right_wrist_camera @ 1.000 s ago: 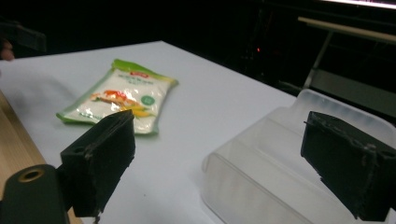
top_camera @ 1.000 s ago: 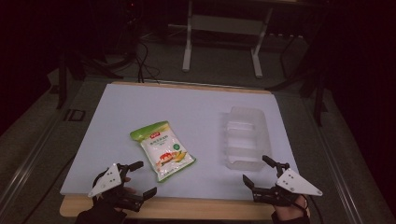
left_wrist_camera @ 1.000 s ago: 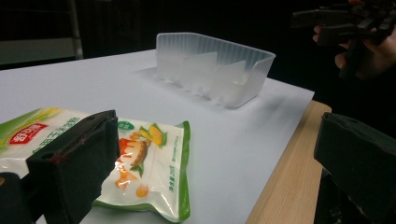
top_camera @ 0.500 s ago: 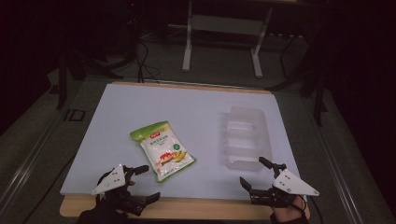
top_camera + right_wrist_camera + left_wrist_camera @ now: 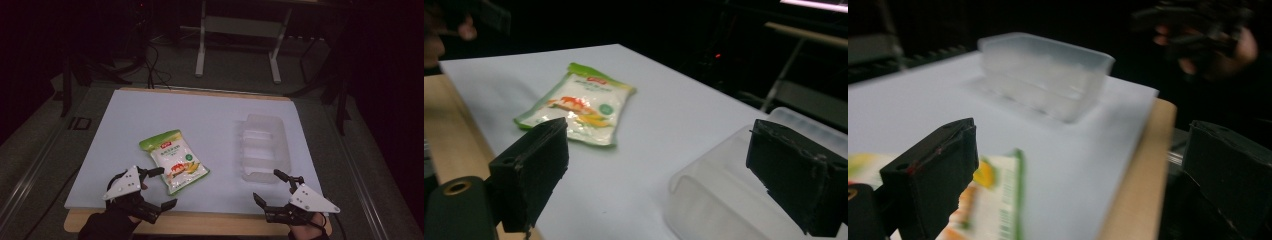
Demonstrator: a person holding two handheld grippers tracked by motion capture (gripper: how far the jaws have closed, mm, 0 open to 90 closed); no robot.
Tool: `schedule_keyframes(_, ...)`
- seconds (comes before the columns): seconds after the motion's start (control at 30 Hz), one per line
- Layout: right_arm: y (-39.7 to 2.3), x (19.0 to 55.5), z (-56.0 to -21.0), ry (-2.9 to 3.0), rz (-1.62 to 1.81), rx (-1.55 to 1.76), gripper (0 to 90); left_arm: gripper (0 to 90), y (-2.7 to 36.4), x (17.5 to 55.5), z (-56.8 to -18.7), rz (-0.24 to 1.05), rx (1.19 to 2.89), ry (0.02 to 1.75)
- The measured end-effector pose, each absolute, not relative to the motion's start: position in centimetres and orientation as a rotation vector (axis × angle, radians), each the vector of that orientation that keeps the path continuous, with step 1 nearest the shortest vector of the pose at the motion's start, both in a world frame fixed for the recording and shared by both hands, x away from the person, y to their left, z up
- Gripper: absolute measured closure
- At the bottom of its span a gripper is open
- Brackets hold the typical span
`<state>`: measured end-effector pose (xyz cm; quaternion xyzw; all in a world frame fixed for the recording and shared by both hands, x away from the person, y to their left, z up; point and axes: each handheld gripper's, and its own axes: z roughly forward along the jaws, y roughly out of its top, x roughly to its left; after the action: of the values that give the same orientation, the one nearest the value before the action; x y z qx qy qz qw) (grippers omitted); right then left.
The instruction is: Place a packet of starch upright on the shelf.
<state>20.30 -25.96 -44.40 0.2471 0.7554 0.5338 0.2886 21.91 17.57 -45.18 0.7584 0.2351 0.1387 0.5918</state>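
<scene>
A snack bag (image 5: 173, 160) lies flat on the table (image 5: 200, 115), a bit left of the middle and toward the near side. It is white with a green edge and has a picture of food on the front. One short end points to the far left and the other to the near right.

The left claw (image 5: 161, 187) is just beside the near left of the bag. Its two black jaws are wide apart and hold nothing. One jaw tip sits right at the near edge of the bag, but I cannot tell if it touches. The other jaw is out over the wooden near edge of the table. In the left gripper view the green edge of the bag shows next to one jaw, all blurry.

A clear plastic box (image 5: 265, 145) stands on the right side of the table, well apart from the bag. It looks like it has little parts inside, and I cannot tell if anything is in them.

The right claw (image 5: 270, 187) is just near of the box, at the near right of the table. Its jaws are spread wide too, with nothing between them. One jaw tip is close to the near wall of the box
</scene>
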Motion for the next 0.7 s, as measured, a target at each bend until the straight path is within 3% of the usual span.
schedule_keyframes(0.33,-25.9,20.0,-43.5,1.961,1.473,0.699,9.7,3.0,20.4,26.5,-43.6,0.423,1.765,0.675)
schedule_keyframes(0.7,-25.5,19.4,-43.2,1.953,1.475,0.66,9.5,4.0,22.6,32.0,-44.4,0.364,1.773,0.897)
